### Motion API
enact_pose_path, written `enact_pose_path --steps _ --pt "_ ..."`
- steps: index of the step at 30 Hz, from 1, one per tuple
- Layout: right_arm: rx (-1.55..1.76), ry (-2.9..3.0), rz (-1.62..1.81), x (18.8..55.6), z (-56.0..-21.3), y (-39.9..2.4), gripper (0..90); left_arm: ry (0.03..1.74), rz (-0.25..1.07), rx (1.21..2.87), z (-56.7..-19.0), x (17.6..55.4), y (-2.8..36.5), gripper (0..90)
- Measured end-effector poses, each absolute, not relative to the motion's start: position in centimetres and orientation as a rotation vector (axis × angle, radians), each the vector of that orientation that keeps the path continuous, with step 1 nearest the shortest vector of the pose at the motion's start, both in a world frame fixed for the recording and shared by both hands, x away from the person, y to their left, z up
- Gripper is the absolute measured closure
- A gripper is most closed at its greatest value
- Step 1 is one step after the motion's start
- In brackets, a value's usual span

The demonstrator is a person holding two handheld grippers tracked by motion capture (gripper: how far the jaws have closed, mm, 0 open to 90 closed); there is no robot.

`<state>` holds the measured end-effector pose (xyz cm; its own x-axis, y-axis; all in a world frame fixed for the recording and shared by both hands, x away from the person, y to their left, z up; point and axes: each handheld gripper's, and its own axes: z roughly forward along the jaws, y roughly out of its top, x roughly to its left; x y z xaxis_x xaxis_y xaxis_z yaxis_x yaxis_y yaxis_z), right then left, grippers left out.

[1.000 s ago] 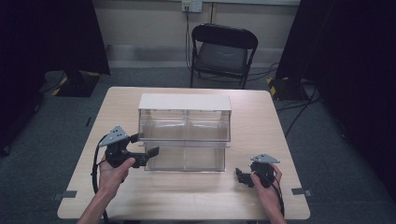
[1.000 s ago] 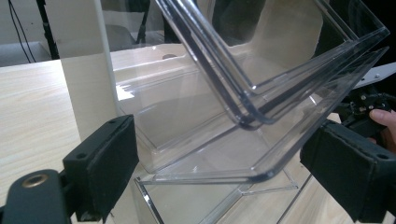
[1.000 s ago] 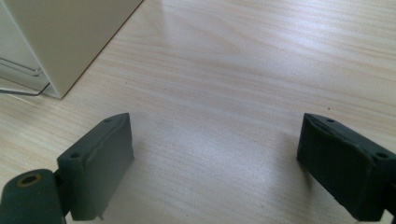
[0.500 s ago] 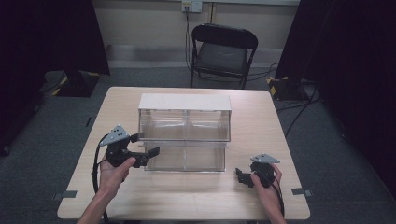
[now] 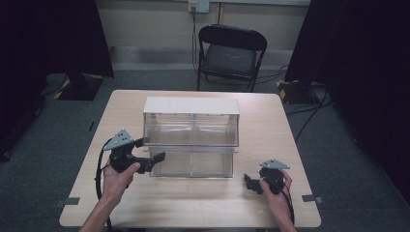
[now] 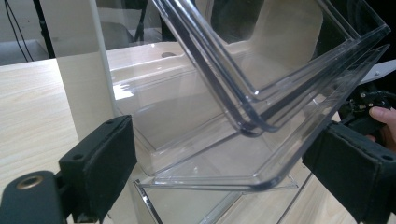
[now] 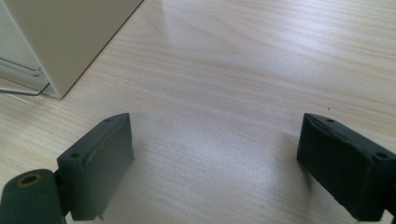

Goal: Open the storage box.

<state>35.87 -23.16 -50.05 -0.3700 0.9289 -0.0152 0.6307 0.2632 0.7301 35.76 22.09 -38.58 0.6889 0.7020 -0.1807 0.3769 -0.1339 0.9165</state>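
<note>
Bin unit [image 5: 191, 137]: a clear plastic organiser with a pale top and sides, standing near the middle of the surface [image 5: 193, 203]; two rows of tilt-out bins, two bins to a row.
Lower bins [image 5: 191, 164]: on the person's side of the unit, low down; in the left tongs view a clear bin front [image 6: 261, 116] leans out at a slant, its curved lip toward the camera.
Left tongs [image 5: 150, 162]: at the unit's lower left corner, tips at the bin front; whether they touch it cannot be told from the high view.
Left tongs, state: jaws spread wide in their own view [image 6: 224, 177], one on either side of the tilted bin front, neither pressing on it.
Left hand [image 5: 121, 176]: holds the tongs from the person's side of the unit.
Right tongs [image 5: 251, 182]: near the unit's lower right corner, apart from it, low over the surface.
Right tongs, state: jaws wide apart in their own view [image 7: 212, 163], bare wood between them; the unit's pale side [image 7: 70, 32] shows at upper left.
Right hand [image 5: 275, 186]: wraps the tongs' grip, right of the unit.
Change from the earlier frames: none to see; both tongs and the unit sit as they did half a second and a second ago.
Chair [image 5: 229, 53]: black, folding, beyond the unit's far side, off the surface.
</note>
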Motion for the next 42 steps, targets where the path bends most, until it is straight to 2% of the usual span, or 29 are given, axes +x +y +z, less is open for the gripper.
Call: enact_pose_path --steps 42 --pt "1.41 2.095 0.896 35.87 -50.05 -23.16 9.8 0.859 0.354 1.749 -38.64 35.91 22.03 8.7"
